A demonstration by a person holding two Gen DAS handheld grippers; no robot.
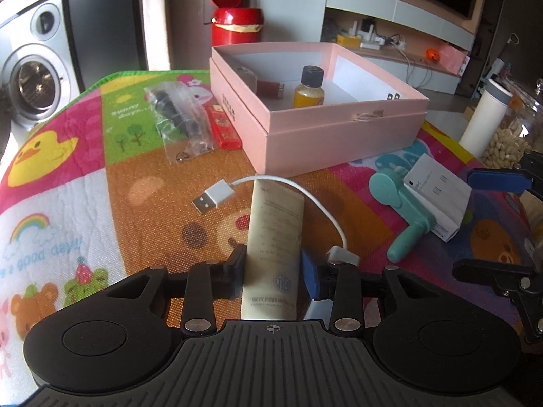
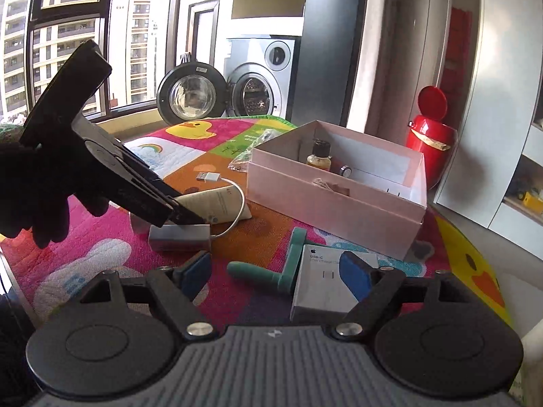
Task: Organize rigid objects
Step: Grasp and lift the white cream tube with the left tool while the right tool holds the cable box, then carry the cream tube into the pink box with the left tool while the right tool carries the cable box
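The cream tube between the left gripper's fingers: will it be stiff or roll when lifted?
The cream tube looks like soft plastic, so it may dent under the pads. Its flattened far end probably stops rolling. The white USB cable drapes across it and might drag along.

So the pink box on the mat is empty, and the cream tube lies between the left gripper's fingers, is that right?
Not quite. The pink box is not empty: the left wrist view shows a small amber bottle with a black cap and a red item inside it. The cream tube does lie between the left gripper fingers.
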